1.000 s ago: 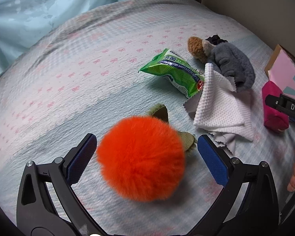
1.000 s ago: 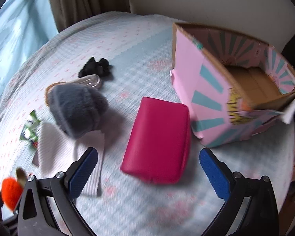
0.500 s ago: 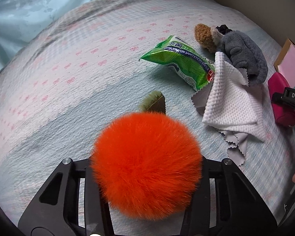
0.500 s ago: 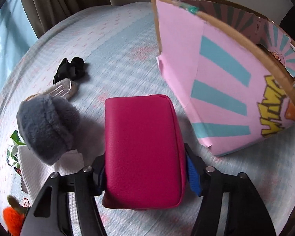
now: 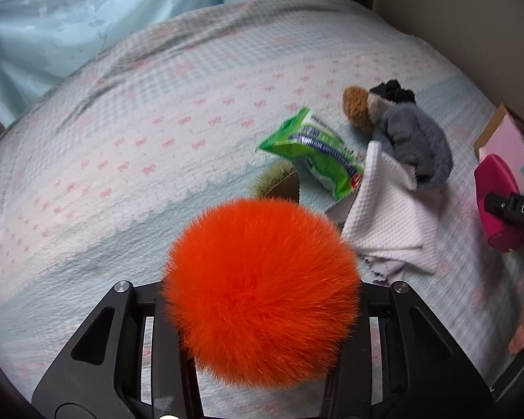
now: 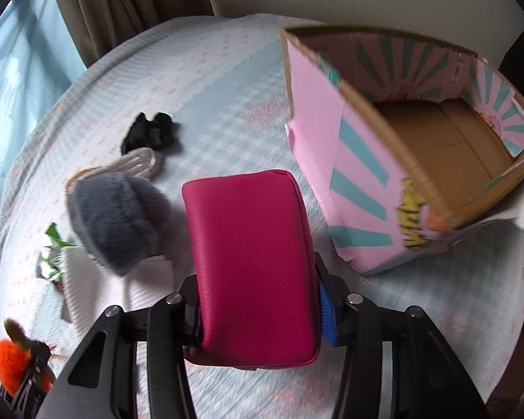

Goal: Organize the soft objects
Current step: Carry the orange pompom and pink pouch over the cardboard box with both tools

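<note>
Little writing reaches us legibly: the green wipes packet carries a printed line too blurred to spell out, the right gripper's body shows "DAS" in the left wrist view, and the yellow lettering on the pink cardboard box is smeared beyond reading. That box stands open-topped toward the right edge of the bed, and we see only bare brown cardboard on its floor.

Our left gripper has its jaws pressed into the orange pompom, which fills the gap between them above the bedspread. Our right gripper is pinching the magenta pouch, held just beside the box's pink wall.

Toward the middle of the bed lie the packet, a white waffle cloth partly over it, a grey fuzzy sock on the cloth's far end, a tan fuzzy piece and a black scrunchie beyond.
</note>
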Demonstrator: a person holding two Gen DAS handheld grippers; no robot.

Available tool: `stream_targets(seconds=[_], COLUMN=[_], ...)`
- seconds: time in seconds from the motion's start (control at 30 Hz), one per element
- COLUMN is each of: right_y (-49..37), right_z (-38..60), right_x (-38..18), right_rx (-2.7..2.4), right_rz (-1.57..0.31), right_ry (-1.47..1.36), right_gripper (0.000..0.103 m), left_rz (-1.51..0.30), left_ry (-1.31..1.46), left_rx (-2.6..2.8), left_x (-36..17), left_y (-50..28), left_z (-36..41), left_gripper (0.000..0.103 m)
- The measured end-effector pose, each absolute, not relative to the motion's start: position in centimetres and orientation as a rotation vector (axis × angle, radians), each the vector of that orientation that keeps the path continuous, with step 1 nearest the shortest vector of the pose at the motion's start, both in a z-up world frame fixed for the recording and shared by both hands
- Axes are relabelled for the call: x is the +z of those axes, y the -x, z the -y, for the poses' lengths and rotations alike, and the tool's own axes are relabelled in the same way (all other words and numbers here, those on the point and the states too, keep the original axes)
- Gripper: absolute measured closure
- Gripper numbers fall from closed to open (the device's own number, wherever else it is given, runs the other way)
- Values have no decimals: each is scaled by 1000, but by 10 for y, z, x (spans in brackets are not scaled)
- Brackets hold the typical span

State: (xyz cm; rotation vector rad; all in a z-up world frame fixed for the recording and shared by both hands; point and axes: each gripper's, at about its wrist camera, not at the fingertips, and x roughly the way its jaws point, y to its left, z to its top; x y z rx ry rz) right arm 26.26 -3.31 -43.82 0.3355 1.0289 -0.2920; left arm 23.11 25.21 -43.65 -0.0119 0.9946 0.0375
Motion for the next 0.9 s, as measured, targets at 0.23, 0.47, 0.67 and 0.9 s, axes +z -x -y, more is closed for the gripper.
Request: stream_targets(seconds=[0.23, 0.47, 0.67, 0.9], right_y=[-243, -221, -205, -199], right_z=[27, 26, 44, 90], right_x=[-376, -293, -221, -166], right_rx=[-250, -206, -180, -161], right_rz=[-998, -927, -849, -778], right_ry=[-320, -311, -296, -277], right_gripper=[58, 58, 58, 58], left_rz=[-941, -885, -826, -787], left_ry=[7, 16, 7, 9], left_rx=[30, 8, -35, -91], left_x=[-372, -287, -221, -179], left_y=[-225, -215, -207, -213], left_z=[-245, -231, -199, -136], left_gripper=[69, 69, 69, 69])
